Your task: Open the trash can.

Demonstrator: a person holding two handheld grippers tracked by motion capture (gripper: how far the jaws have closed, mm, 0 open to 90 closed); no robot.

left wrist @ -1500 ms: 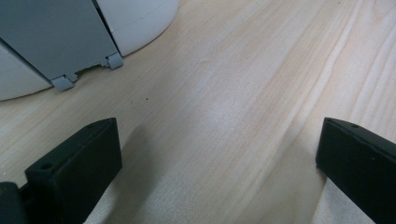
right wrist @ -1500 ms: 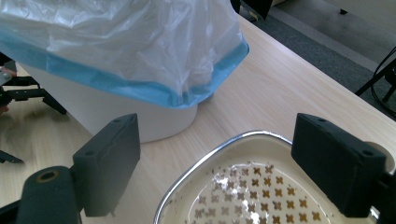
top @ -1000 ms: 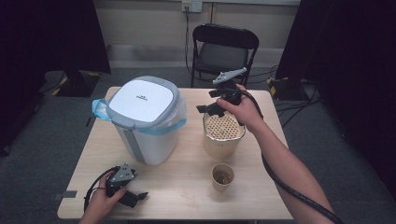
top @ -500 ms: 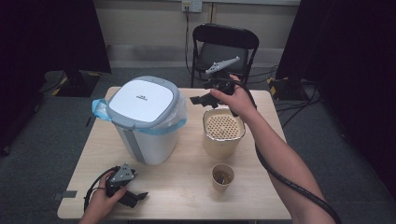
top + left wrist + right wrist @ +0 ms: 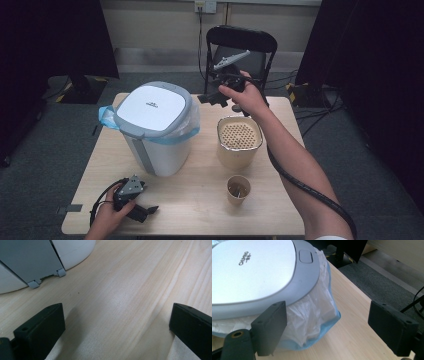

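Up close, R gripper point(image 5: 327, 327) faces bin lid point(image 5: 257, 272).

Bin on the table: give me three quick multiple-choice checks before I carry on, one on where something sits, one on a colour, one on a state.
1. Where does the small paper cup stand?
A. On the bin's lid
B. On the table, nearer the person than the beige perforated container
C. On the chair

2. What colour is the liner bag spilling out under the bin lid?
A. Black
B. Red
C. Pale blue and white

3. How do the jaws of the right gripper stand?
A. Open, holding nothing
B. Shut on the cup
C. Shut on the bag

Answers:
1 B, the high view shows the cup in front of the container.
2 C, the right gripper view shows a whitish film with a blue edge.
3 A, that view shows a wide gap between the jaws, with nothing in it.
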